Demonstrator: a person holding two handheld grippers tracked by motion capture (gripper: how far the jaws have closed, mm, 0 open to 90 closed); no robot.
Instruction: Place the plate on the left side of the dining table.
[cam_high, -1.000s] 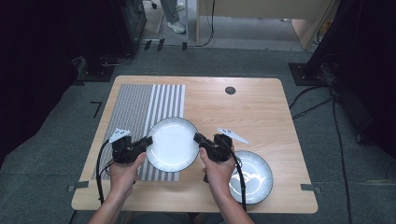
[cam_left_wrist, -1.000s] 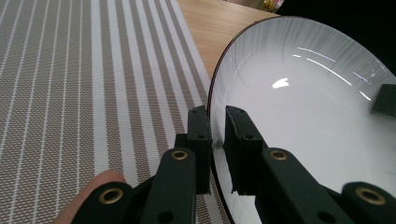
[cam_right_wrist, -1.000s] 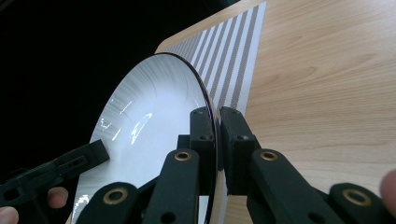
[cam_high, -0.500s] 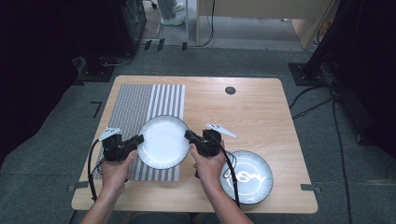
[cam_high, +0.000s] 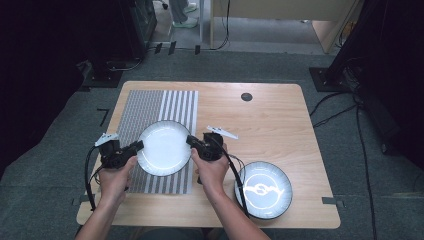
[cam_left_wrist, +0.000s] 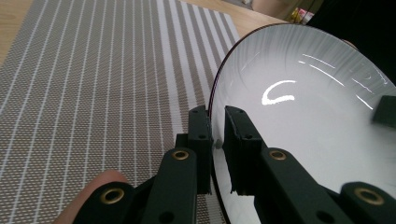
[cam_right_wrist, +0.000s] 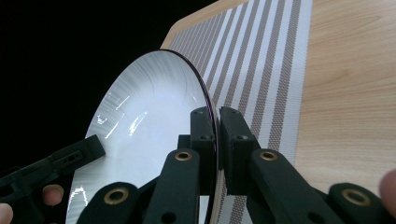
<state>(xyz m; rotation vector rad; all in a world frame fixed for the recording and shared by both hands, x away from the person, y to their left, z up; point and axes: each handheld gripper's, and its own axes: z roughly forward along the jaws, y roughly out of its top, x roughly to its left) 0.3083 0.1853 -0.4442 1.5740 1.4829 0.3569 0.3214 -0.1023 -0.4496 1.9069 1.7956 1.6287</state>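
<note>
Left of centre in the high view, above the striped woven placemat (cam_high: 160, 107), the left gripper (cam_high: 136, 147) and right gripper (cam_high: 192, 141) each clamp nearly closed jaws on opposite rims of the round, glossy white plate (cam_high: 163, 148), with a second patterned plate (cam_high: 263, 189) on the wooden table (cam_high: 270, 120) at lower right.

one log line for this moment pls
left gripper: shut on white plate rim | right gripper: shut on opposite rim | plate: over striped mat | second plate: on table
</note>
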